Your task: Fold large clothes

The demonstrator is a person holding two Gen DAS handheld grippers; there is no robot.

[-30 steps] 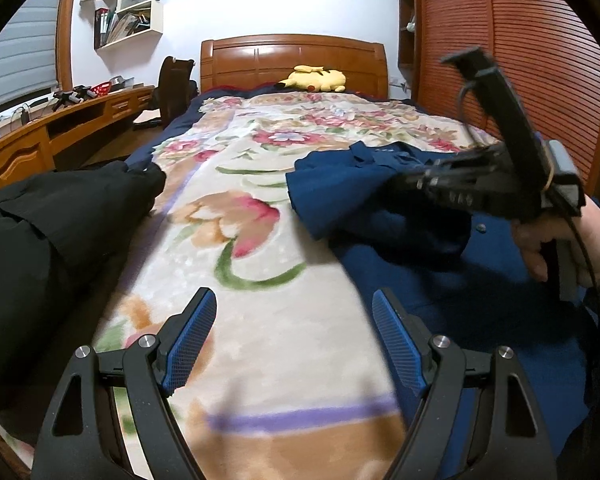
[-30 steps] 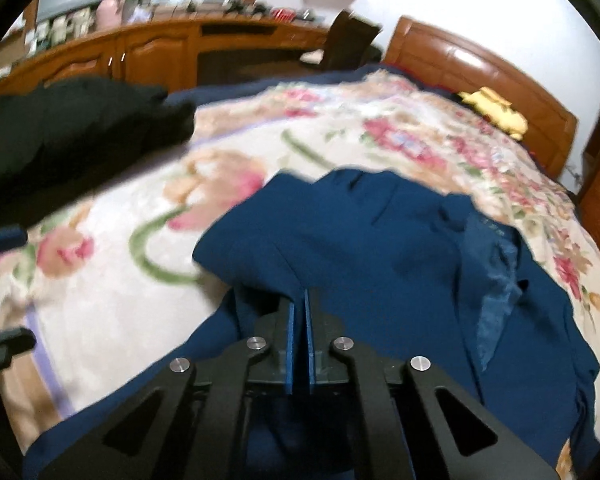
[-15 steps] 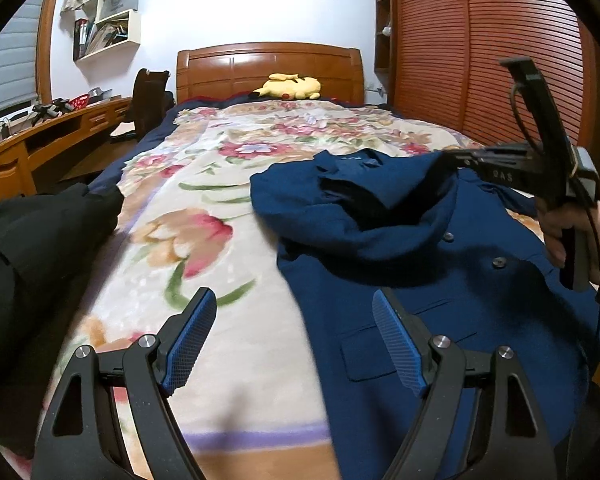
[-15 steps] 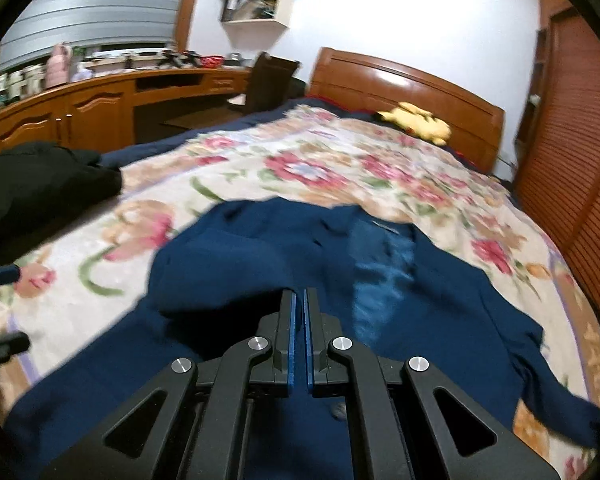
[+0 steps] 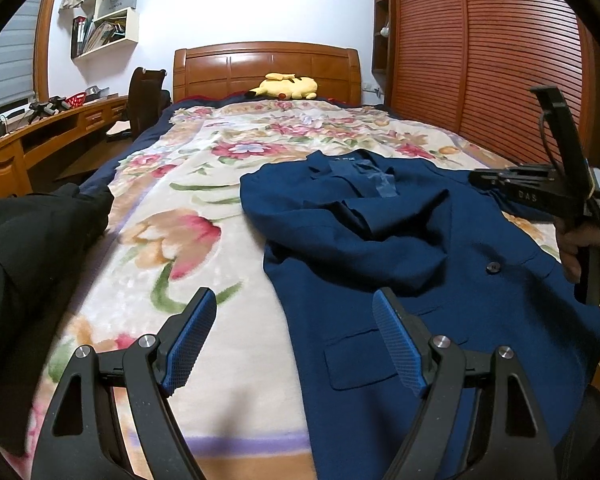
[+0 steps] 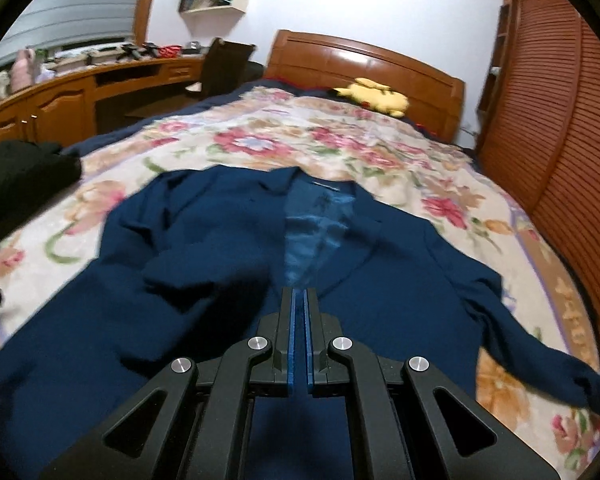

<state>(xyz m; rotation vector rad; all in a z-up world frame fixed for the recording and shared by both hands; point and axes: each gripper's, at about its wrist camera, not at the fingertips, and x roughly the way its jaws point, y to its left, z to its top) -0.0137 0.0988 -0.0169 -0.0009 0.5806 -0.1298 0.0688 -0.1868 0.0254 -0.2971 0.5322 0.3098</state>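
Through my left wrist camera, I am seeing the left gripper (image 5: 294, 336) standing wide open and empty above the floral blanket (image 5: 180, 240), beside the navy jacket (image 5: 400, 240) lying spread on it. From the right wrist, my right gripper (image 6: 299, 300) is sitting closed over the jacket's front, fabric pinched or not I cannot tell.

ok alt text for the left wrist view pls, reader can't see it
A navy blue jacket lies spread face up on a floral blanket covering a bed, with the open left gripper empty in the foreground. The right gripper reaches in from the right edge; a black garment sits left.
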